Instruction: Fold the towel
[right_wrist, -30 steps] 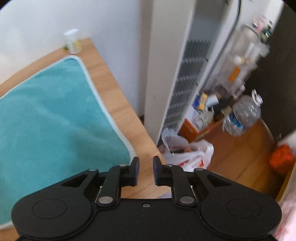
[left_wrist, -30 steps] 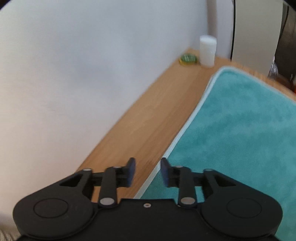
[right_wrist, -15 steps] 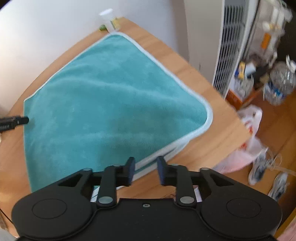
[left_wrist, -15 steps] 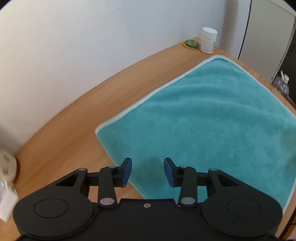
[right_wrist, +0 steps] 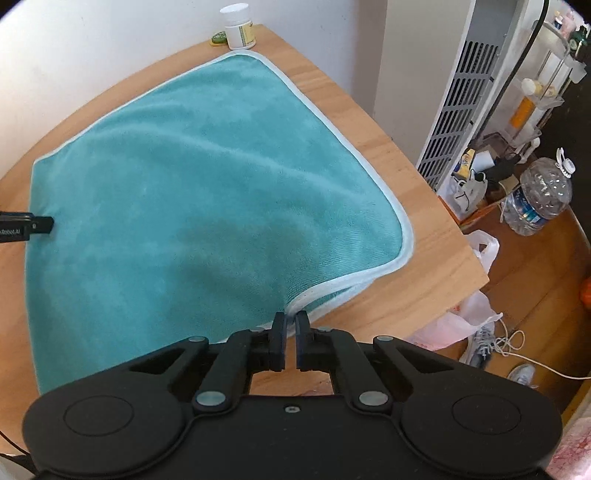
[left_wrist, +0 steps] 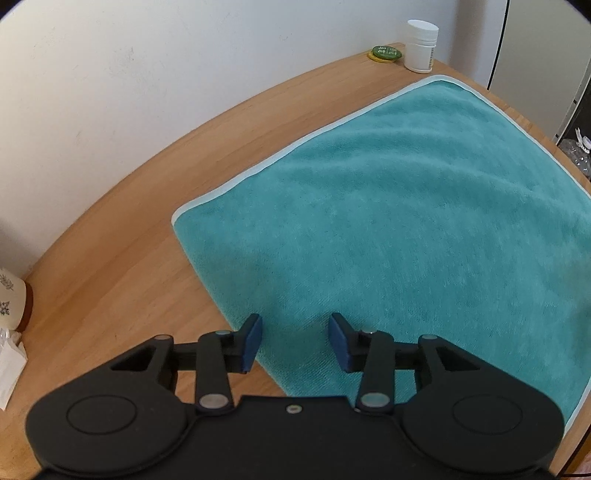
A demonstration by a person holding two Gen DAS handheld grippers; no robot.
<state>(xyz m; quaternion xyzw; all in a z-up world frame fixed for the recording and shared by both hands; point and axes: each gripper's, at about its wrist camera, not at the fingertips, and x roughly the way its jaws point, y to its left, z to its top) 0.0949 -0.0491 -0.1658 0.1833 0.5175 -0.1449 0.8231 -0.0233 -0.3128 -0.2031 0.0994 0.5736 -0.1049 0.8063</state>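
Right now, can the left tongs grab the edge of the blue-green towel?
Probably yes. The left tongs are open and hang right over the towel near its side edge, and nothing lies between them. The cup sits off to the side on the table, out of the way.

Lived-in home, by the look. Right of the jaws: water jug [right_wrist: 539, 197], plastic bags [right_wrist: 476, 280], sneakers [right_wrist: 480, 341] on wood floor. Pill bottle [right_wrist: 240, 27] far ahead.

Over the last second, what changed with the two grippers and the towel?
The right gripper swung in from the table's side and closed on the towel edge nearest it, pinching the white hem. The left gripper swung from the wall side over the towel's left edge, jaws open wider. The towel, white bottle and green disc stayed put.
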